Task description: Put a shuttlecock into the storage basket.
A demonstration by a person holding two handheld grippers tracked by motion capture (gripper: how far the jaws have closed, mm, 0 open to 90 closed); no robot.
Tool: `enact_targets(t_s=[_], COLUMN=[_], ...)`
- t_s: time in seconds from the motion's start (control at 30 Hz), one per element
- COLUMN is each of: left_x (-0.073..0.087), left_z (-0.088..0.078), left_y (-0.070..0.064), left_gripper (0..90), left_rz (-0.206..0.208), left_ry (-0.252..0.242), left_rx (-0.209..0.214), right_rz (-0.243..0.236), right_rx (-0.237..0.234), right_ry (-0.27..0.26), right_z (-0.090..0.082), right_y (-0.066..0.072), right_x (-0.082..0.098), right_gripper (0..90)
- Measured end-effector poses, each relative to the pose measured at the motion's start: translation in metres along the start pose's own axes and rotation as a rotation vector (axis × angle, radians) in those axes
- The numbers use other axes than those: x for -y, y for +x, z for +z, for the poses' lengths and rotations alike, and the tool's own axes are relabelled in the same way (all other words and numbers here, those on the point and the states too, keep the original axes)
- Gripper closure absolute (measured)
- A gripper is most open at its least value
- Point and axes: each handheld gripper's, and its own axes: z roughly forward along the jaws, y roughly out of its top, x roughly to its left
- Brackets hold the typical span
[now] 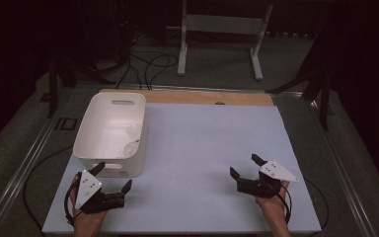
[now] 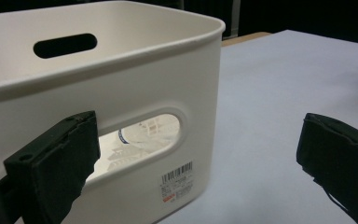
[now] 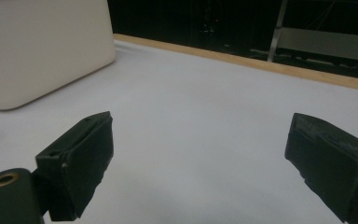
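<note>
The left gripper (image 1: 112, 178) sits with jaws spread just in front of the white bin (image 1: 109, 132), facing its short near wall. The bin's long axis runs away from it. The right gripper (image 1: 244, 166), also spread, rests well apart.

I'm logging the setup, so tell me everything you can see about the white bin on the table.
The bin is a white, smooth, plastic-looking tub with rounded corners and walls that taper downward. An oval handle slot is cut into each end wall; a barcode sticker sits under the near slot. It stands upright and open on the pale blue table, at its left side. Something small and pale lies inside, unclear. The left gripper is open just before the near wall; whether a finger touches it cannot be told.
</note>
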Motion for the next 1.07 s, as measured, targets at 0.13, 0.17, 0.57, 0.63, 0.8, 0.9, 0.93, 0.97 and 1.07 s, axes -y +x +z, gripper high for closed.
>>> enact_targets(t_s=[0.13, 0.17, 0.57, 0.63, 0.8, 0.9, 0.93, 0.97, 1.07], left_x=[-0.001, -0.001, -0.003, -0.003, -0.003, -0.002, -0.002, -0.002, -0.003], left_z=[-0.002, -0.003, -0.008, -0.008, -0.008, -0.007, -0.007, -0.007, -0.007], left_y=[0.003, 0.004, 0.008, 0.009, 0.009, 0.008, 0.008, 0.008, 0.007], left_gripper=[0.1, 0.1, 0.1, 0.1, 0.2, 0.1, 0.2, 0.2, 0.1], left_rz=[-0.001, -0.001, -0.005, -0.007, -0.002, -0.002, -0.003, -0.003, 0.000], left_ry=[-0.008, -0.008, -0.022, -0.025, -0.019, -0.016, -0.016, -0.016, -0.018], left_rx=[-0.006, -0.008, -0.018, -0.019, -0.019, -0.018, -0.017, -0.016, -0.017], right_rz=[0.006, 0.005, 0.009, 0.007, 0.019, 0.021, 0.024, 0.028, 0.024], right_rx=[-0.003, -0.006, -0.011, -0.012, -0.024, -0.030, -0.034, -0.038, -0.034], right_ry=[0.005, 0.005, 0.002, 0.005, 0.009, 0.024, 0.026, 0.030, 0.032], right_z=[-0.002, -0.002, -0.011, -0.013, -0.014, -0.013, -0.013, -0.012, -0.011], right_y=[0.001, 0.000, 0.003, 0.003, 0.002, 0.000, 0.000, 0.000, -0.002], right_x=[0.003, 0.004, 0.010, 0.012, 0.013, 0.015, 0.015, 0.016, 0.016], right_gripper=[7.8, 7.8, 7.8, 7.8, 7.8, 7.8, 7.8, 7.8, 7.8])
